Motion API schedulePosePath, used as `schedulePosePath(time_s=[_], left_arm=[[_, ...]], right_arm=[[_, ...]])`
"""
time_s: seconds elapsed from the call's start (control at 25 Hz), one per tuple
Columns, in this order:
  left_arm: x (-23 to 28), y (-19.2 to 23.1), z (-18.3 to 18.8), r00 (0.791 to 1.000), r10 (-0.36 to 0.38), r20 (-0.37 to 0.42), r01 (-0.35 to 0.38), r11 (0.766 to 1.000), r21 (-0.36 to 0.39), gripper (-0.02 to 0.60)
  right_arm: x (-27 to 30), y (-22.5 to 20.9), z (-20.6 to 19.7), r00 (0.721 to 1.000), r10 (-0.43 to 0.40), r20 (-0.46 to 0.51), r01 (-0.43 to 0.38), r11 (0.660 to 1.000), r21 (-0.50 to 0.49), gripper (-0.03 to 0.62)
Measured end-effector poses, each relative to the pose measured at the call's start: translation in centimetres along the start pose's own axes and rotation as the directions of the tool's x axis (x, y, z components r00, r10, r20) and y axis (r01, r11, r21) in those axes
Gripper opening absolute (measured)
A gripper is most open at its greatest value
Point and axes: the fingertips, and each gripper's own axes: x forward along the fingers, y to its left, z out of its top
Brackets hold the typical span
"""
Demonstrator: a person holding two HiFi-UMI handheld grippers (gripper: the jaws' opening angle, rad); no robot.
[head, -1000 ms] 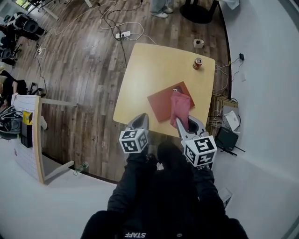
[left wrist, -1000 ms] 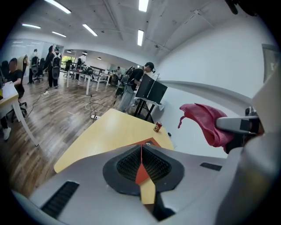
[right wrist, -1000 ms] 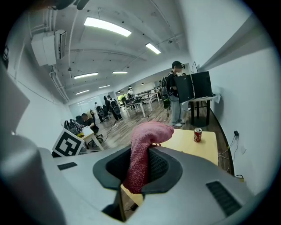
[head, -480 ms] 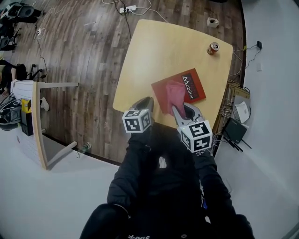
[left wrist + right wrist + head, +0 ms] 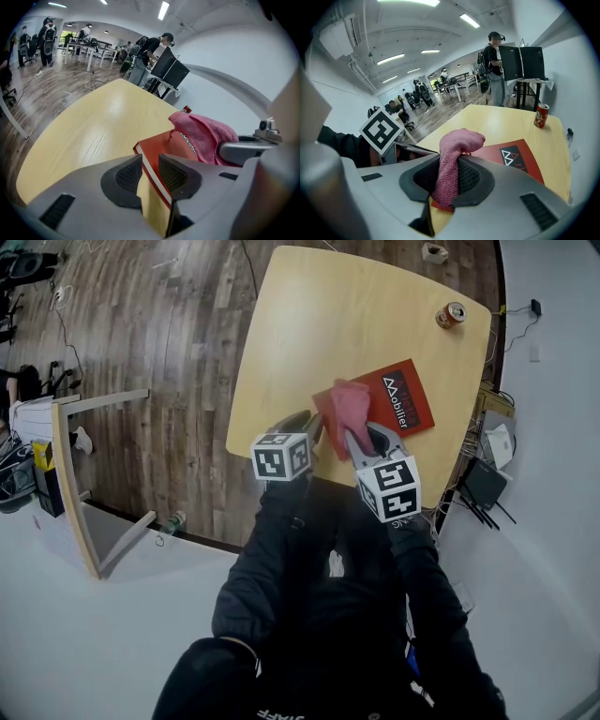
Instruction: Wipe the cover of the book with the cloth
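A red book [image 5: 409,401] lies on the yellow table [image 5: 309,324] near its front right corner. A pink cloth [image 5: 350,405] rests bunched on the book's near left part. My right gripper [image 5: 359,439] is shut on the cloth [image 5: 457,143], which stands up between the jaws [image 5: 449,180] over the book [image 5: 511,157]. My left gripper [image 5: 305,425] is at the book's near left corner. In the left gripper view its jaws [image 5: 149,171] are closed on the corner of the book [image 5: 161,145], with the cloth [image 5: 204,133] just to the right.
A red drink can [image 5: 453,315] stands at the table's far right, also in the right gripper view [image 5: 541,116]. A tape roll [image 5: 434,252] lies on the floor beyond. Cables and boxes [image 5: 487,474] crowd the floor to the right. A person [image 5: 497,70] stands by monitors.
The cloth has slid across the cover toward the book's near left corner, uncovering the printed title. The left gripper has moved from the table's edge up to the book's corner.
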Motion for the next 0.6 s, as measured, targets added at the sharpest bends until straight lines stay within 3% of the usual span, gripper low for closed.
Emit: schedulePosePath(time_s=[0.6], left_arm=[[2.4,0.6,0.1,0.981,-0.159,-0.114,0.161,0.987,0.001,0.083]], right_arm=[[7.2,-0.3,-1.0,0.996,-0.036,-0.081,0.033,0.999,-0.035,0.084]])
